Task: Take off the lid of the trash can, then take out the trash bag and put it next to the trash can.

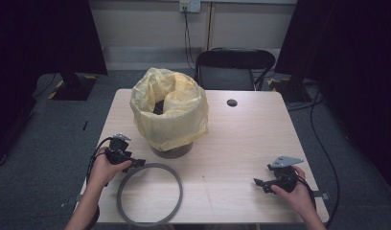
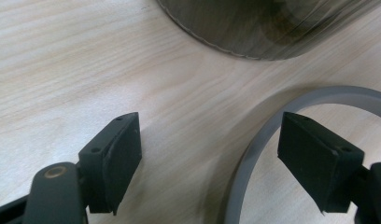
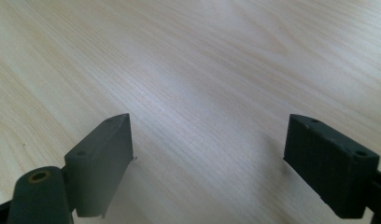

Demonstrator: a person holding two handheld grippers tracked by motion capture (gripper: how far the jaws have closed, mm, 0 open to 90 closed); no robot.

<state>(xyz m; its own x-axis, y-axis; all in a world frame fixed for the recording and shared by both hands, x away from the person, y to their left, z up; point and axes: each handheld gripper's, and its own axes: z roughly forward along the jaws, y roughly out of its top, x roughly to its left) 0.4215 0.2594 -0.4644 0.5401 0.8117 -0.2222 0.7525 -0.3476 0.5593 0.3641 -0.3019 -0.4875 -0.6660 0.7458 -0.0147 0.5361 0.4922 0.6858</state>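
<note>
A bin [image 1: 173,149] lined with a yellow plastic bag [image 1: 169,110] stands on the left-centre of the wooden table [image 1: 251,139]. In front of it a flat grey ring [image 1: 179,192] lies on the table. My left gripper [image 1: 138,164] sits at the ring's upper-left rim and is open. In the left gripper view the ring [image 2: 254,154] curves up between the jaws, close to the right one, with no pad touching it; the gripper [image 2: 209,158] points at the bin's base [image 2: 272,28]. My right gripper [image 1: 258,184] rests near the table's front right, open [image 3: 209,158] over bare wood.
A black chair [image 1: 234,67] stands behind the table's far edge. A small round cable hole [image 1: 232,102] sits in the tabletop at the back. Cables trail on the grey floor at the right [image 1: 323,143]. Dark curtains flank both sides.
</note>
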